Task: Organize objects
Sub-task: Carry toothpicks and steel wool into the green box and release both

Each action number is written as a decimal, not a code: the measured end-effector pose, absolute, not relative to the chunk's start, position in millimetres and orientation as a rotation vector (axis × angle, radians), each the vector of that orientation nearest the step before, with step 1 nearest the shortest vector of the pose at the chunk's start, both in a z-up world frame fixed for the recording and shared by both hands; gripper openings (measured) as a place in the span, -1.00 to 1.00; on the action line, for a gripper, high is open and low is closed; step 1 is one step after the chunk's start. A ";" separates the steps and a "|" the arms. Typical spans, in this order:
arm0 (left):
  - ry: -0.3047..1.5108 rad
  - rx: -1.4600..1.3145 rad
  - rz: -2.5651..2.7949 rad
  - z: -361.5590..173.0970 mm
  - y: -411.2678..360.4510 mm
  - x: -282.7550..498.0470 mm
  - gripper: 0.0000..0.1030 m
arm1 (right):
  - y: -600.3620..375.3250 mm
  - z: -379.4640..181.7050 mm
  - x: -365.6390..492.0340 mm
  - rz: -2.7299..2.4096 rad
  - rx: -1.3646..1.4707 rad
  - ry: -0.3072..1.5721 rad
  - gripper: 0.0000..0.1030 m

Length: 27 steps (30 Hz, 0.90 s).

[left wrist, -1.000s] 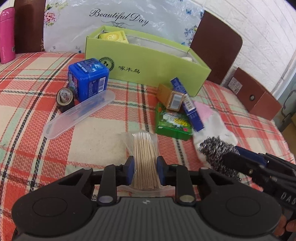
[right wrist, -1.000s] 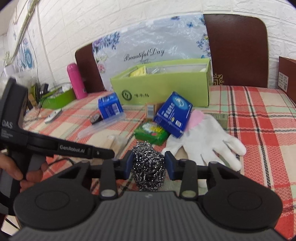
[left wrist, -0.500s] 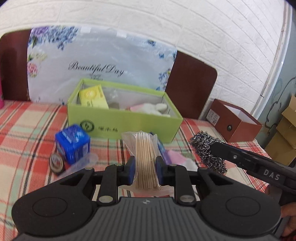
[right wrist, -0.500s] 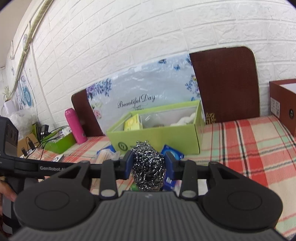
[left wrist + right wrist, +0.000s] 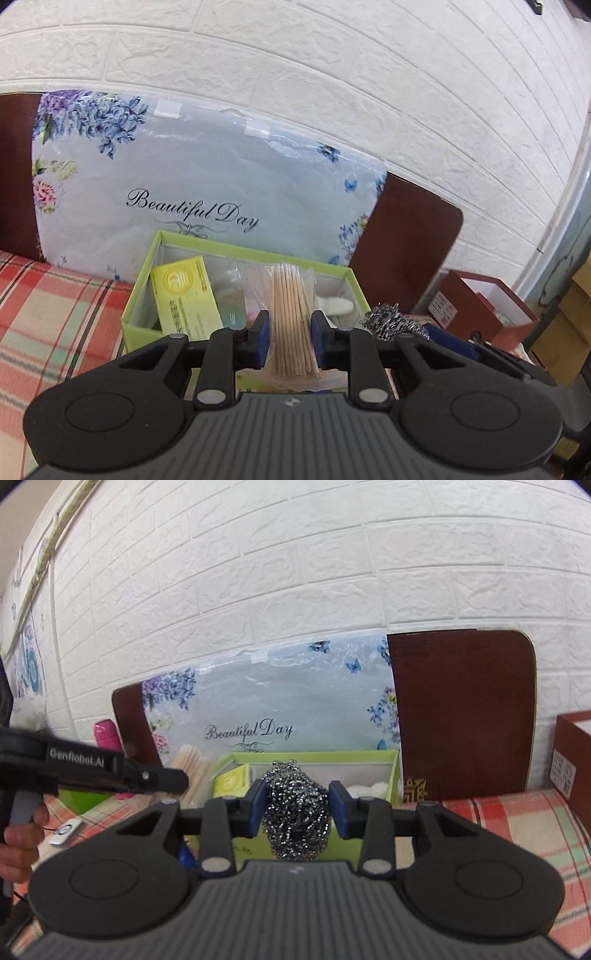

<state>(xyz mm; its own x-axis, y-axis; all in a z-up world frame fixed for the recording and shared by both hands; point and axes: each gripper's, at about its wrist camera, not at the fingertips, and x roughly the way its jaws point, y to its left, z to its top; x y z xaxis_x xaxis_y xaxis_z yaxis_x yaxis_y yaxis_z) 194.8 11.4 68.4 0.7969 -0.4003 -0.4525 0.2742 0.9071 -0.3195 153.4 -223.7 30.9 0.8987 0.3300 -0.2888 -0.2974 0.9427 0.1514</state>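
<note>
**Both loads are lifted and face the green box**

Your left gripper (image 5: 290, 339) has its fingers clamped on the bag of wooden sticks (image 5: 291, 321). The blue pads press the bundle from both sides at about the middle, so the sticks stay parallel and point forward, toward the green box (image 5: 236, 258). Your right gripper (image 5: 296, 808) has its fingers clamped on the steel wool ball (image 5: 295, 812); the pads squeeze it at its widest part, which is sensible for a springy thing that could slip out.

Both objects are in the air in front of the open box, which stands on the checked worktop (image 5: 55, 306) against the flowered bag (image 5: 207, 177). Inside the box you already have a yellow packet (image 5: 186, 302) at the left and something white at the right. I judge the next step is to put both things in; the middle looks free, but how much room remains I cannot tell.
</note>
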 end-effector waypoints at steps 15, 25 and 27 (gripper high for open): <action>0.525 -0.198 -0.287 36.0 -17.5 298.2 0.59 | -194.2 -6.0 268.8 0.251 -0.208 0.348 0.10; 0.549 -0.240 -0.283 33.5 7.4 269.8 0.59 | -198.4 -19.8 236.7 0.235 -0.219 0.290 0.97; 0.566 -0.259 -0.275 38.1 10.3 256.1 0.59 | -200.7 -14.8 227.6 0.230 -0.209 0.294 0.97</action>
